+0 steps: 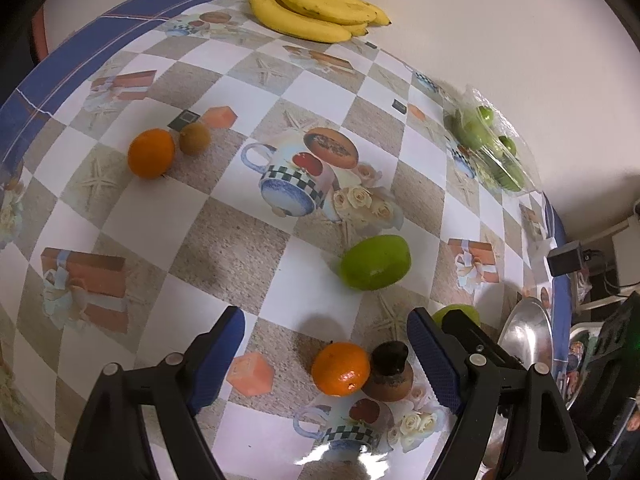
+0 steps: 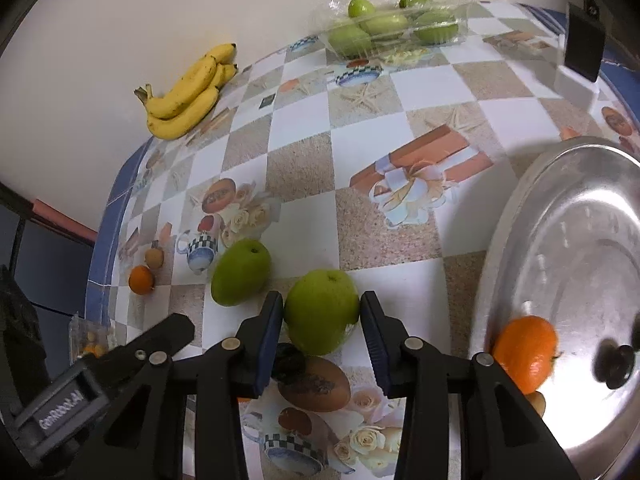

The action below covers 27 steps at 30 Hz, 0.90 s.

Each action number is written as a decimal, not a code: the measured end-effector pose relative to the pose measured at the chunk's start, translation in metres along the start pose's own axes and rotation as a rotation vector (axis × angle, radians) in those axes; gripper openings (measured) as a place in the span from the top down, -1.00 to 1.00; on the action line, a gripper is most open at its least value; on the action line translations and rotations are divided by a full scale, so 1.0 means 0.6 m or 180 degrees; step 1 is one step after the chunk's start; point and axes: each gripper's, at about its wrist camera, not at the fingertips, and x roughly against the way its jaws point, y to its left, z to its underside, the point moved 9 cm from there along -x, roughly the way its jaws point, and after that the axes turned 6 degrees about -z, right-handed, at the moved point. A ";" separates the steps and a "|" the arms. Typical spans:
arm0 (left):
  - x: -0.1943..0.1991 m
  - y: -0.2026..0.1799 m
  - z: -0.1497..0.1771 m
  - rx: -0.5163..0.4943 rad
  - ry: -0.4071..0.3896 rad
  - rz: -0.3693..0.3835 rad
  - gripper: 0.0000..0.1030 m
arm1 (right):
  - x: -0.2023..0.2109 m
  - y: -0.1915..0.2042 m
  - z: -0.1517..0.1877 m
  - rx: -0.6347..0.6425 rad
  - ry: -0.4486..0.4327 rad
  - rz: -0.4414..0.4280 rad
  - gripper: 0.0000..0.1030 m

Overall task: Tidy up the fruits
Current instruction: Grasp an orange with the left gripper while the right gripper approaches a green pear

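Right gripper (image 2: 322,316): I am clamping a green apple (image 2: 322,312) between the two blue pads, one pad touching each flank of the fruit. The apple is sitting on the tabletop (image 2: 360,120), stem dimple facing up.

Left gripper (image 1: 326,354): I am holding it released, jaws standing wide. A mandarin (image 1: 341,368) is lying between the pads, nearer the right one, with neither pad touching it. A dark brown printed pot motif on the cloth sits right beside the mandarin; it is part of the pattern, not an object.

Other fruit, as I am seeing it:
- Second green apple (image 2: 240,272) just left of the gripped one, close but apart; it is also showing in the left wrist view ahead of the open jaws.
- An orange (image 1: 151,153) and a small brown kiwi-like fruit (image 1: 194,138) touching each other, far left side of the tabletop.
- Banana bunch (image 2: 186,94) at the back edge against the wall.
- Clear plastic tray (image 2: 394,20) holding several green fruits, at the back right.
- Round metal platter (image 2: 580,272) at the right edge, carrying one mandarin (image 2: 526,352) on its near rim. A dark knob-like shape is showing on the platter surface; I cannot tell what it is.

The patterned checkered oilcloth is covering the whole tabletop.
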 end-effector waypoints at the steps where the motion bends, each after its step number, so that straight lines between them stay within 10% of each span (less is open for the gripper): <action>1: -0.001 -0.002 0.001 -0.0013 0.0011 -0.0003 -0.63 | 0.003 -0.002 0.001 -0.0007 0.0008 0.0018 0.20; 13: -0.023 -0.018 0.044 -0.0079 0.0285 -0.0014 0.07 | 0.055 -0.018 0.026 -0.0144 0.0058 0.0136 0.20; 27: -0.029 -0.019 0.053 -0.0049 0.0345 -0.0038 0.26 | 0.058 -0.015 0.028 -0.0079 0.0087 0.0131 0.23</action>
